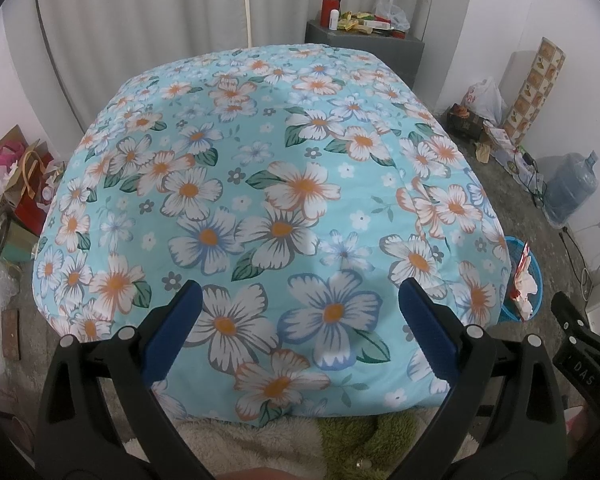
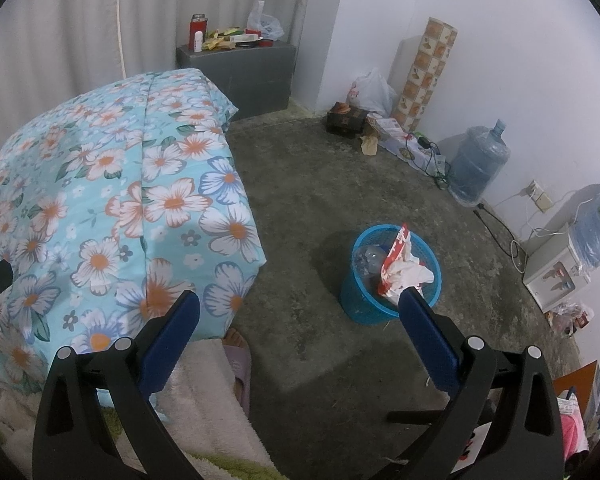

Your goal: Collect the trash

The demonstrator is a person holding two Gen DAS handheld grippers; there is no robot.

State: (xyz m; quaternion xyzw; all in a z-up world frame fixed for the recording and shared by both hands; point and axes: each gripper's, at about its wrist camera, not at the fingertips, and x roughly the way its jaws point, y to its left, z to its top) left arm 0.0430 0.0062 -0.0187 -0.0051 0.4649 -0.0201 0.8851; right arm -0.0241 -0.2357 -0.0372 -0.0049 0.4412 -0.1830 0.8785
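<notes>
A blue mesh trash basket stands on the concrete floor to the right of the bed. It holds a red and white wrapper, crumpled white paper and a clear plastic bottle. It also shows in the left wrist view at the bed's right edge. My right gripper is open and empty above the floor, near the basket. My left gripper is open and empty over the floral bed cover. No loose trash shows on the cover.
A grey cabinet with a red flask and packets stands at the back. Boxes, a white bag, cables and a water jug line the right wall. A dispenser stands right. Boxes and bags crowd the bed's left side.
</notes>
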